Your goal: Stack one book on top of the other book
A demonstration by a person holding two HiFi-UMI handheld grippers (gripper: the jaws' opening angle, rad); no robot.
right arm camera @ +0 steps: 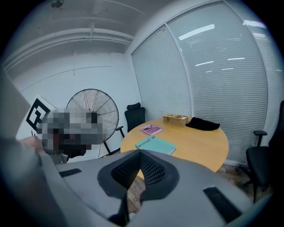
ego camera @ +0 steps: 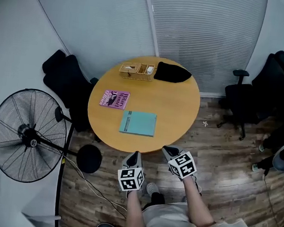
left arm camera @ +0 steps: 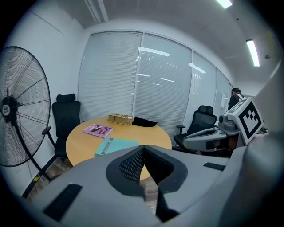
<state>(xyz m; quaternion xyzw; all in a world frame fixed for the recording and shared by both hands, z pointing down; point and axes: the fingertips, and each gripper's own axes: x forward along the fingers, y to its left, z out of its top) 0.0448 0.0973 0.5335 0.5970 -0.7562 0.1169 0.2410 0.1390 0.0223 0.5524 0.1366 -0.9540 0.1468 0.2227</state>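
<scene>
two books lie flat and apart on the tabletop [ego camera: 178, 106]: the teal book [ego camera: 138, 122] nearer, the pink book [ego camera: 114, 99] beyond it to the left. the left gripper [ego camera: 135, 156] and right gripper [ego camera: 168, 150] hover short of the edge, fingers clenched on nothing. best to open the fingers early, pinch one book's near edge, and lift it clear before crossing over. two grippers.

The round table [ego camera: 181, 114] is bare at right. Teal book [ego camera: 138, 122], pink book [ego camera: 114, 99], wooden box [ego camera: 137, 70] and black cloth [ego camera: 171, 72] block its left and far rim.
</scene>
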